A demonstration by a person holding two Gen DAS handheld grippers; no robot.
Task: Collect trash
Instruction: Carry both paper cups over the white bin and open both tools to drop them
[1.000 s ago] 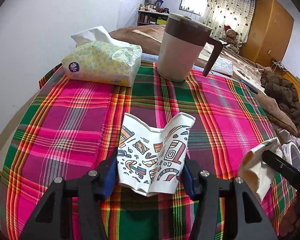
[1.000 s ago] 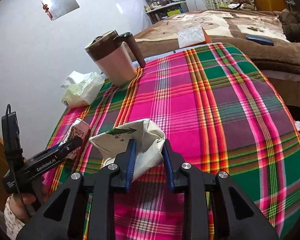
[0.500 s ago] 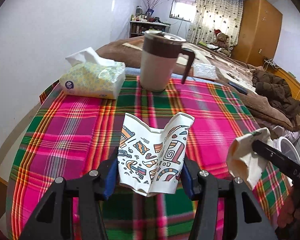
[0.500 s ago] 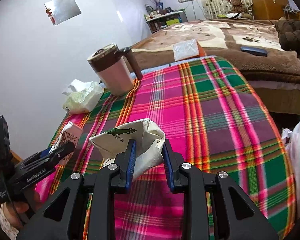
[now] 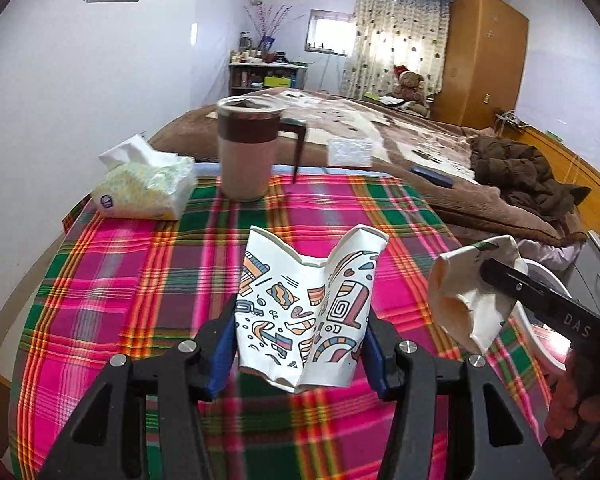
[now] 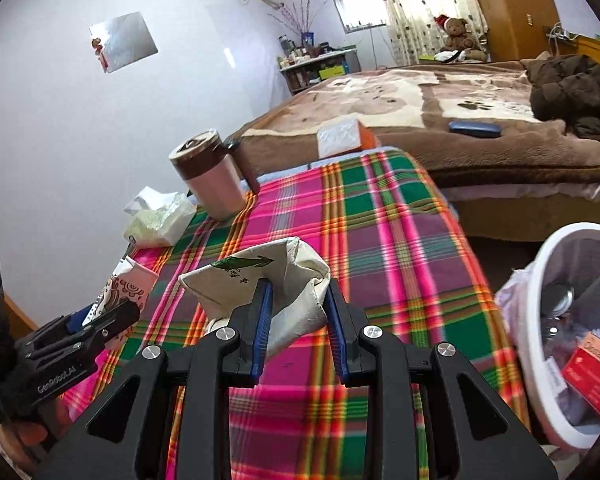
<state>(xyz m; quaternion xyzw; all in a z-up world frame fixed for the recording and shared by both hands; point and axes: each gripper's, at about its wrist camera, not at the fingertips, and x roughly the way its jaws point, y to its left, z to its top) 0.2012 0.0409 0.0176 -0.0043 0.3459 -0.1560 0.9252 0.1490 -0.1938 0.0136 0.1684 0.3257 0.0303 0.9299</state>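
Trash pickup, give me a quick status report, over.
Left gripper shut on patterned crushed cup. Right gripper shut on cream crushed cup. White bin right of table, path looks clear.

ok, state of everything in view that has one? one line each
left hand-held gripper: shut on the patterned paper cup
patterned paper cup: crushed flat, held above the table
right hand-held gripper: shut on the white paper cup
white paper cup: crumpled, held above the table
mug: upright on the tablecloth, lid on
tissue pack: open, a tissue sticking out
trash bin: lined, already holds some trash
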